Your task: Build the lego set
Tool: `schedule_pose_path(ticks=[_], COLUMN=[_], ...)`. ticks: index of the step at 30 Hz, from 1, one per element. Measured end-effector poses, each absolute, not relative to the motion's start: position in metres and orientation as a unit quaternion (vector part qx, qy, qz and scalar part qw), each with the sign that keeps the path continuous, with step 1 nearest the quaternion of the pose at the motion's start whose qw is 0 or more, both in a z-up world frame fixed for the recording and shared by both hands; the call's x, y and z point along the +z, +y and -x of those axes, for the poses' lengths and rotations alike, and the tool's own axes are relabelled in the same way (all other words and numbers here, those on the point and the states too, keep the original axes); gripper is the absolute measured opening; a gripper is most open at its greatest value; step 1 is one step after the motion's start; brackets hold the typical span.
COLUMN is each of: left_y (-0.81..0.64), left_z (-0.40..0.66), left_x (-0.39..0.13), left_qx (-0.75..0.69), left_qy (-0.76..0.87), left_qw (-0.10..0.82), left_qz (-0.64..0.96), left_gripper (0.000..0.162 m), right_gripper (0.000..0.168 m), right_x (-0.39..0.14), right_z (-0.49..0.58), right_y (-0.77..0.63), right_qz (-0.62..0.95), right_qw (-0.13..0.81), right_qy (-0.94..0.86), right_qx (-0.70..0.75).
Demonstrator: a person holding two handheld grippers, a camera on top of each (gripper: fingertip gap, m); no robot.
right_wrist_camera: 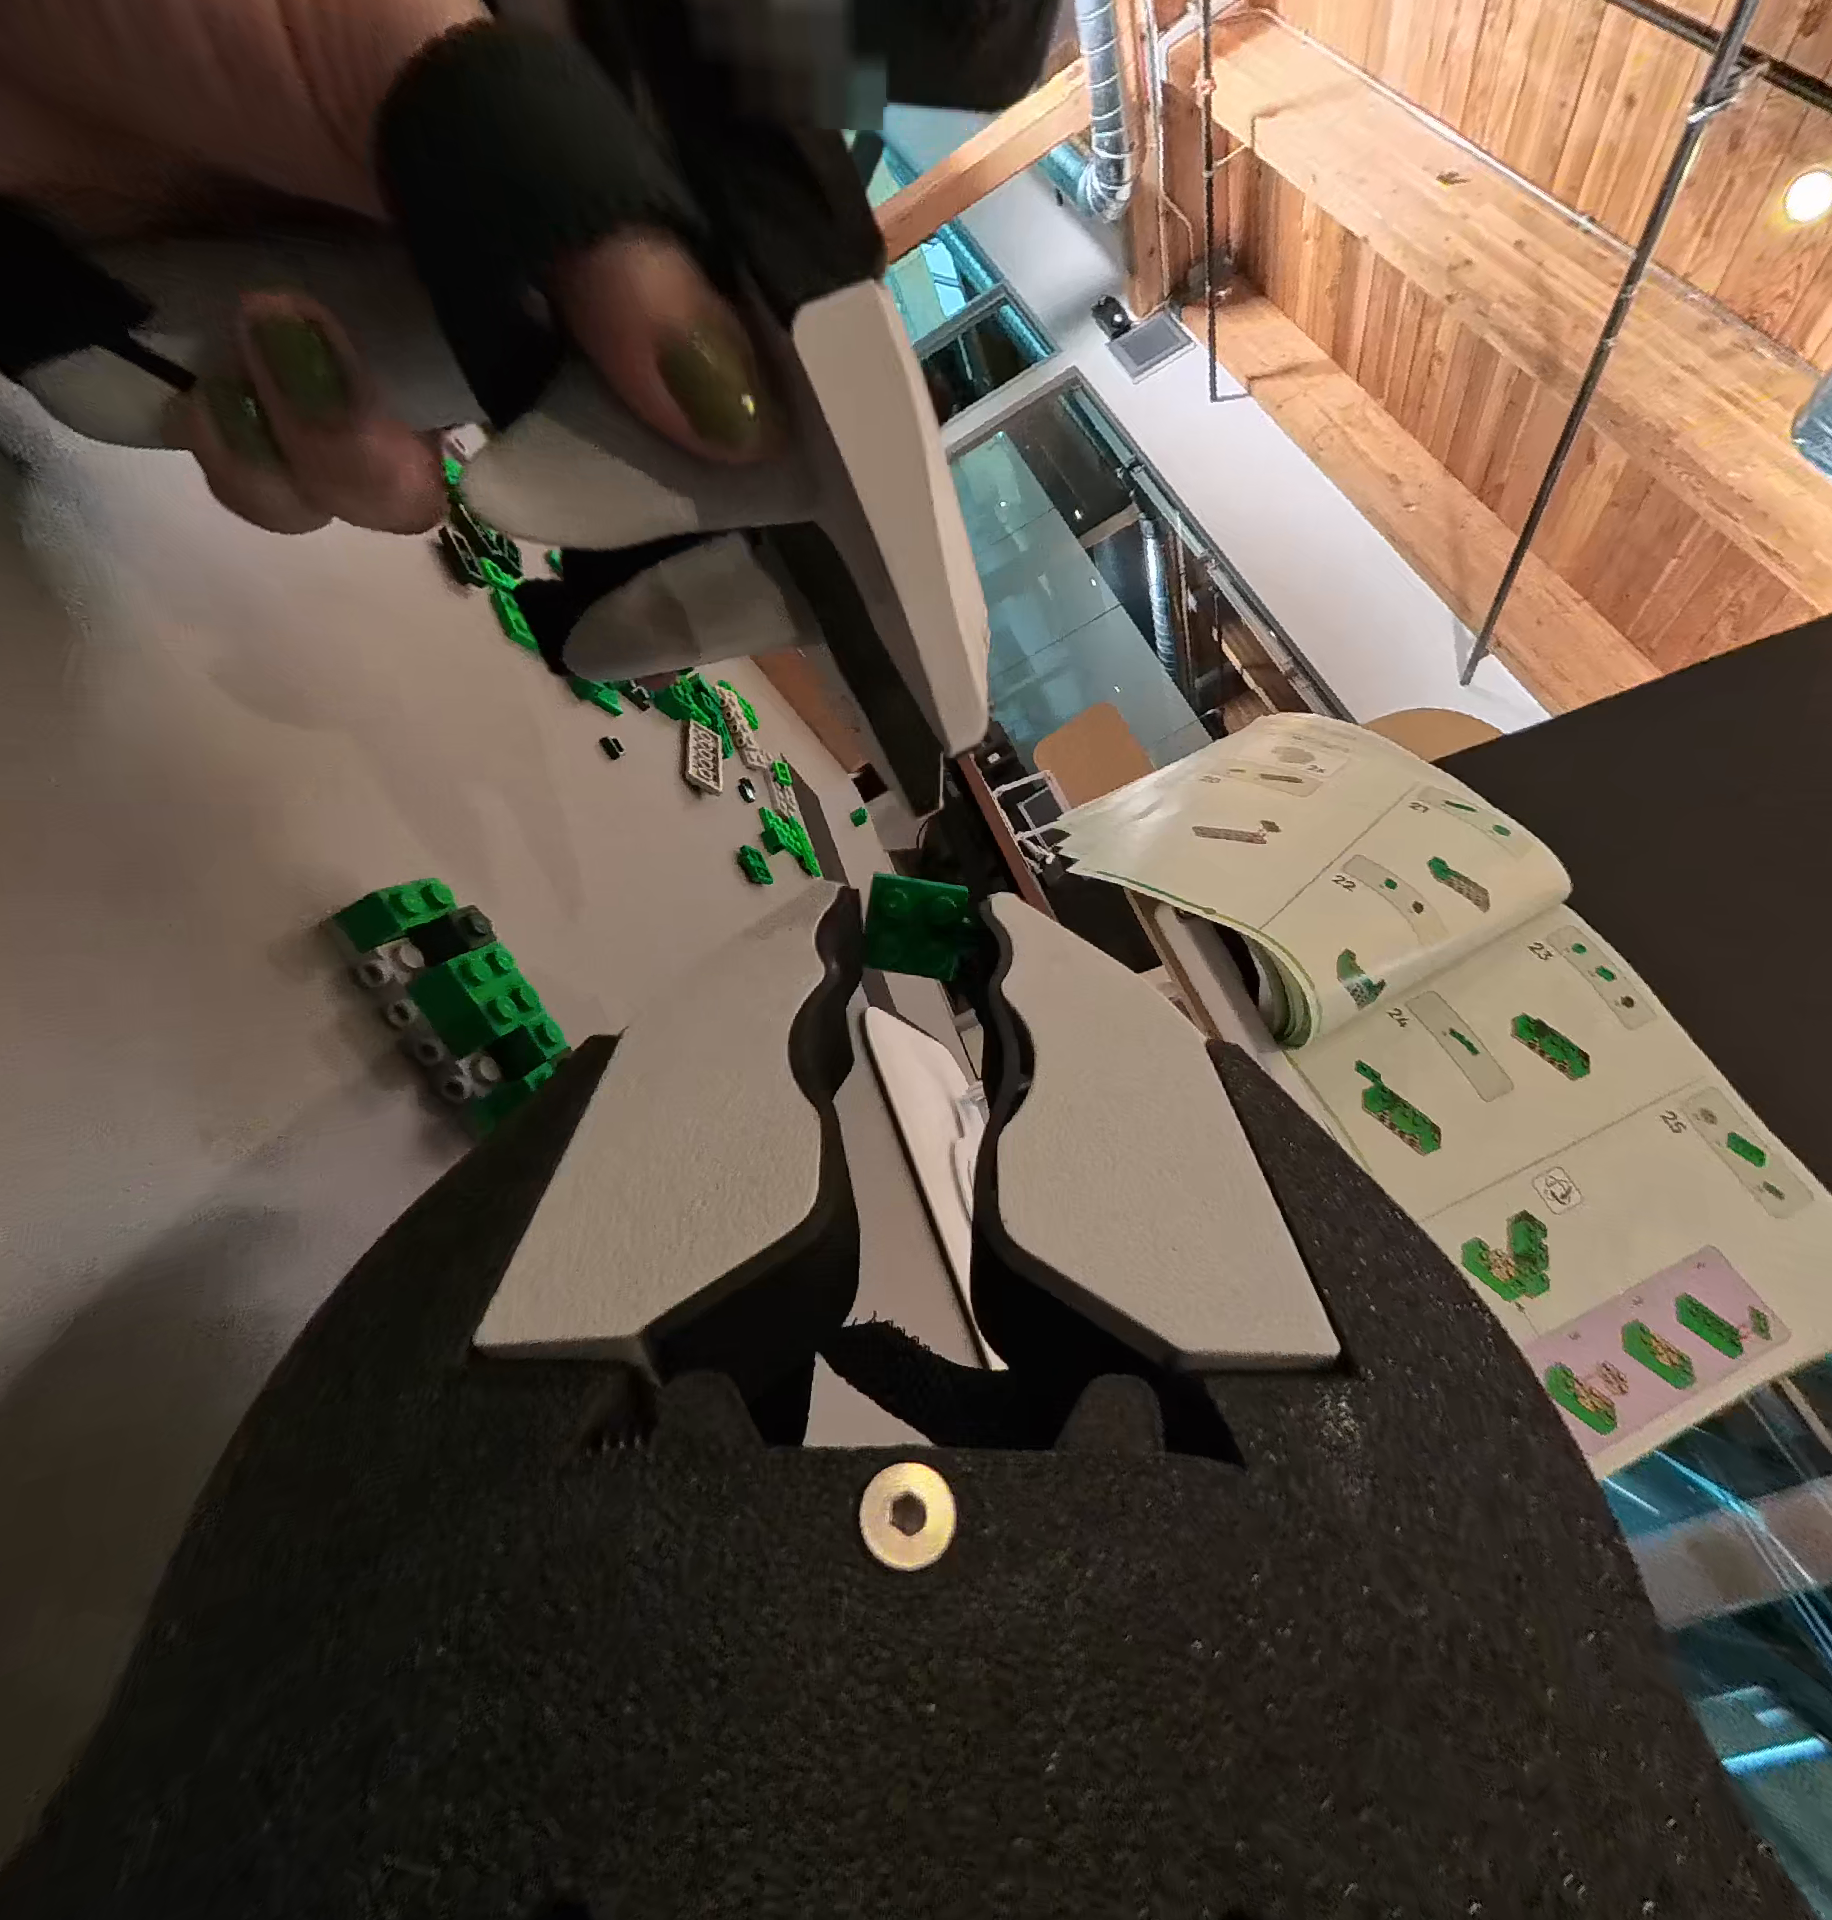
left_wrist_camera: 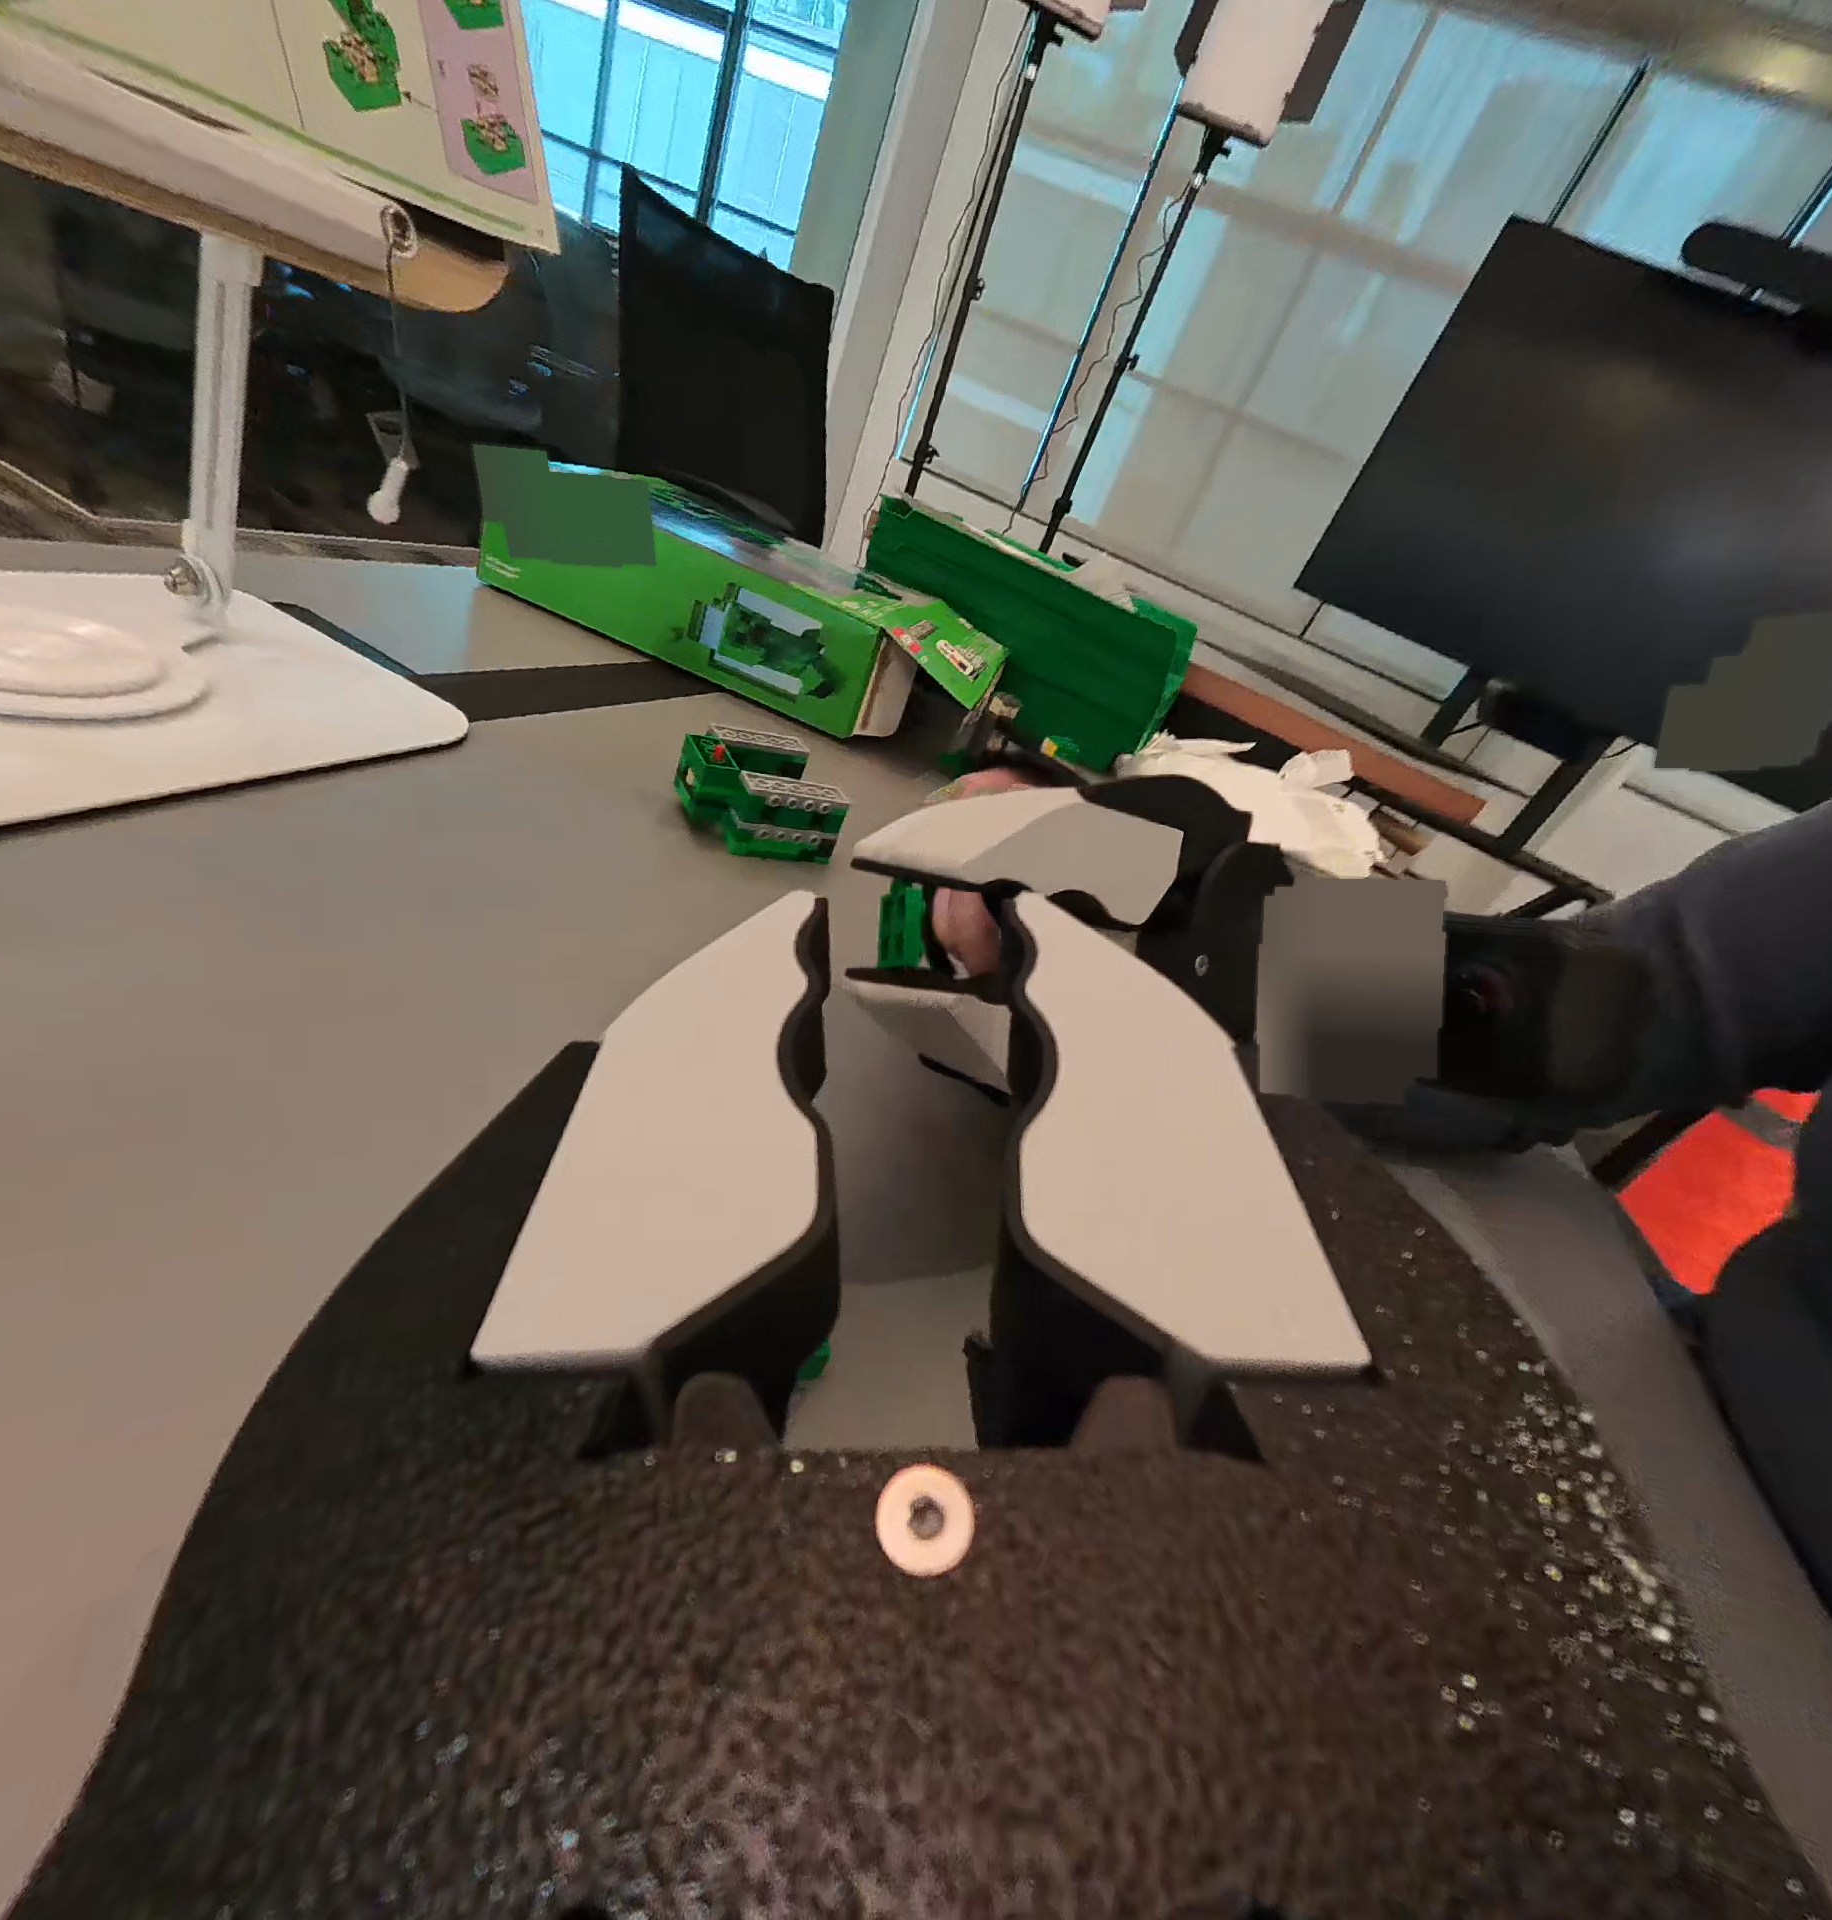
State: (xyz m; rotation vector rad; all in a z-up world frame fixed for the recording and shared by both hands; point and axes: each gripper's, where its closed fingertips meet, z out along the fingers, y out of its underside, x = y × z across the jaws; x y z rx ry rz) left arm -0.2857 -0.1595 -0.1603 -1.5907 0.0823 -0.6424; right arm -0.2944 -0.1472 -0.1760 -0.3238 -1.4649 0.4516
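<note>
My right gripper [right_wrist_camera: 917, 914] is shut on a small green plate [right_wrist_camera: 914, 927], held by its edges at the fingertips above the table. In the left wrist view the right gripper [left_wrist_camera: 896, 925] comes in from the right, turned on its side, with the green plate [left_wrist_camera: 899, 928] between its tips. My left gripper [left_wrist_camera: 914, 909] is open and empty, its tips just short of that piece. A green and grey partial build [left_wrist_camera: 756, 795] sits on the grey table [left_wrist_camera: 268, 987]. It also shows in the right wrist view [right_wrist_camera: 455, 997].
Loose green and grey bricks [right_wrist_camera: 725, 748] are scattered on the table. An open instruction booklet [right_wrist_camera: 1463, 1039] lies on a white stand [left_wrist_camera: 216, 707]. Two green boxes [left_wrist_camera: 746, 634] [left_wrist_camera: 1047, 623] and crumpled white paper [left_wrist_camera: 1296, 800] lie at the back. A gloved hand [right_wrist_camera: 538, 208] is close above. Left and right tips are no more than a few centimetres apart.
</note>
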Motion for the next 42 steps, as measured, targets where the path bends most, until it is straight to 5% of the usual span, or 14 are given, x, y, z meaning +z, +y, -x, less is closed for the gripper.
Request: schedule_pose_path(ticks=[30, 42], left_y=[-0.151, -0.185], left_z=[0.29, 0.333], left_x=[-0.189, -0.201], left_qx=[-0.152, -0.296], left_qy=[0.059, -0.083], left_qw=[0.606, 0.544], left_qz=[0.779, 0.781], left_gripper=[0.004, 0.004], right_gripper=[0.027, 0.042], right_x=[-0.186, -0.248], right_z=[0.297, 0.29], right_y=[-0.154, -0.167], right_qz=[0.135, 0.195], right_qw=[0.693, 0.297], right_qy=[-0.682, -0.854], right_qx=[0.189, 0.38])
